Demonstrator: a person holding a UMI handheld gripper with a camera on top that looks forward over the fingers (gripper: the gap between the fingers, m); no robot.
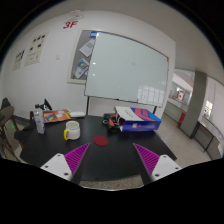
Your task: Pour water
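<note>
My gripper (112,160) is open above the near edge of a dark table (110,165), with nothing between its two pink-padded fingers (72,160). Beyond the left finger, a pale yellow mug (72,130) stands on the table. Further left is a clear water bottle (39,121) with a dark cap, upright near the table's left side. A small red round object (100,145) lies on the table just ahead of the fingers.
A purple and white box (138,118) lies at the table's far right. An orange book or tray (57,117) sits behind the mug. A large whiteboard (126,68) covers the wall behind. A chair (10,125) stands at the left.
</note>
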